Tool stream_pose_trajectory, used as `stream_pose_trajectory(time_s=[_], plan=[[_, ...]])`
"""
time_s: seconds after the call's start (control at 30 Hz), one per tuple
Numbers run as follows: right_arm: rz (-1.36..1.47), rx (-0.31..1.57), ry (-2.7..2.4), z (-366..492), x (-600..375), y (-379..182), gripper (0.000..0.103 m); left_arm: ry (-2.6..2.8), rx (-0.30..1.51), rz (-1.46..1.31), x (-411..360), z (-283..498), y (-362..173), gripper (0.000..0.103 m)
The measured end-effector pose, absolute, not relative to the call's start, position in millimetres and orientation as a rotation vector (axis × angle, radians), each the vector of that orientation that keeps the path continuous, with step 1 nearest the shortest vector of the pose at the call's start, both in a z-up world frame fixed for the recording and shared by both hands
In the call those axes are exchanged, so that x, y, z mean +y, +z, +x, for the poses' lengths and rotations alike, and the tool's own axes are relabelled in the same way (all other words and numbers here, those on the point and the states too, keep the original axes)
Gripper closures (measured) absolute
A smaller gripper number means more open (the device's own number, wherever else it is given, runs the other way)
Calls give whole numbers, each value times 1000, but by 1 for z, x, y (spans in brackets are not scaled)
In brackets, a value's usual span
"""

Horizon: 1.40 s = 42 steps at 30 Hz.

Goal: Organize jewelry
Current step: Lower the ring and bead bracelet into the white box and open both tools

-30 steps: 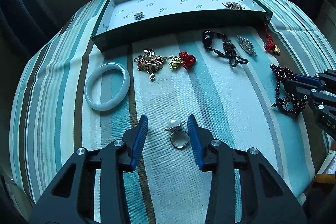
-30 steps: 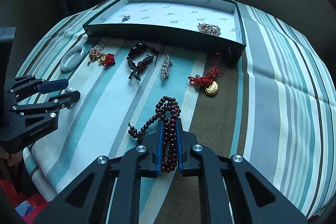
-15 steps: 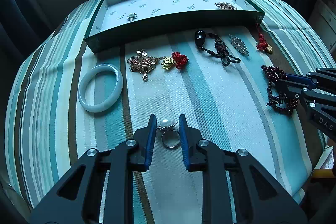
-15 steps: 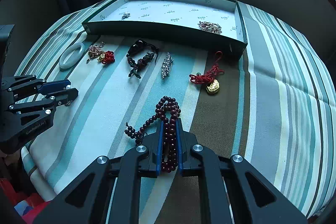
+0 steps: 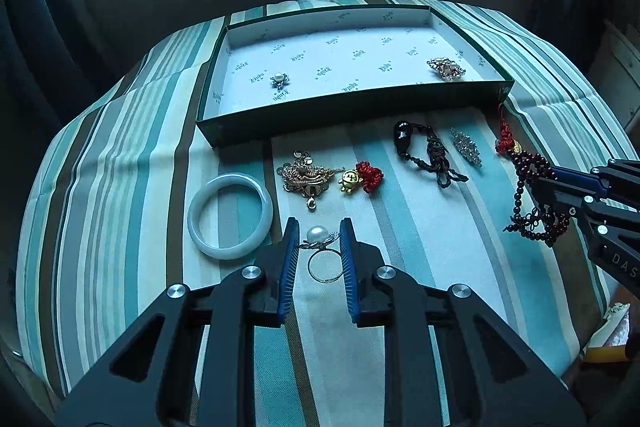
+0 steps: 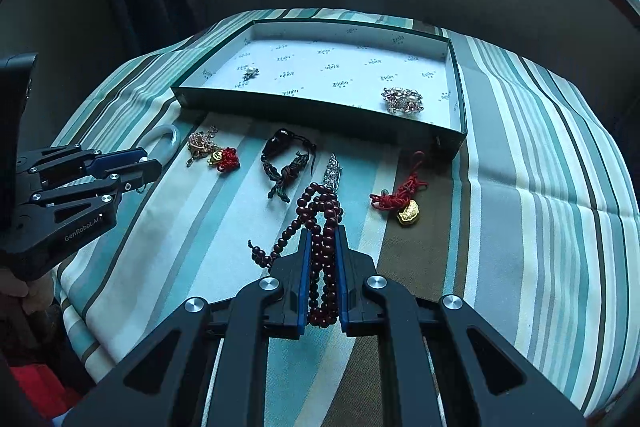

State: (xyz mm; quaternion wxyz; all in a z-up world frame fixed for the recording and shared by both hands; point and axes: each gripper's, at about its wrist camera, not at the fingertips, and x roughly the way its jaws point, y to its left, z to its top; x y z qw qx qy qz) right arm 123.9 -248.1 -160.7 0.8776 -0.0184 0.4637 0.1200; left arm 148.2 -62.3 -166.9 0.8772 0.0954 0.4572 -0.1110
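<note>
Jewelry lies on the striped cloth (image 5: 420,227) in front of the box (image 5: 360,107). The left gripper (image 5: 319,247) has its jaws pinching the pearl ring (image 5: 322,255); they were just closing on it. The right gripper (image 6: 322,259) has its jaws pressed on the red beads (image 6: 320,227).

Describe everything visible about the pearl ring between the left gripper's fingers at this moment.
The pearl ring has a thin silver-looking band topped by one round white pearl in a small sparkly metal setting. It sits between the blue pads of the left gripper, band toward the camera, pearl pointing toward the tray. The pads press on the band, so it looks gripped. Whether it has cleared the striped cloth I cannot tell. The white bangle lies apart on its left.
</note>
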Motion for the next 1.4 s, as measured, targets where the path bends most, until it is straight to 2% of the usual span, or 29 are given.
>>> stream_pose_trajectory(time_s=[0.33, 0.6, 0.87, 1.23, 1.3, 1.33, 1.37, 1.4], plan=[[-20, 880, 220, 172, -249, -133, 92, -248, 875, 182, -75, 197, -145, 83], [-4, 854, 227, 231, -243, -138, 92, -242, 822, 181, -95, 258, -141, 82], [-22, 912, 234, 270, -232, -170, 92, -224, 859, 203, -108, 302, -173, 82], [-25, 953, 224, 283, -230, -195, 91, -208, 919, 200, -107, 321, -205, 82], [-17, 957, 223, 284, -231, -197, 89, -205, 918, 197, -107, 323, -205, 80], [-14, 959, 222, 284, -231, -198, 85, -204, 916, 197, -106, 323, -205, 75], [-10, 962, 221, 285, -232, -199, 72, -204, 915, 196, -106, 324, -205, 71], [-6, 963, 219, 286, -232, -200, 63, -204, 915, 194, -106, 324, -205, 65]])
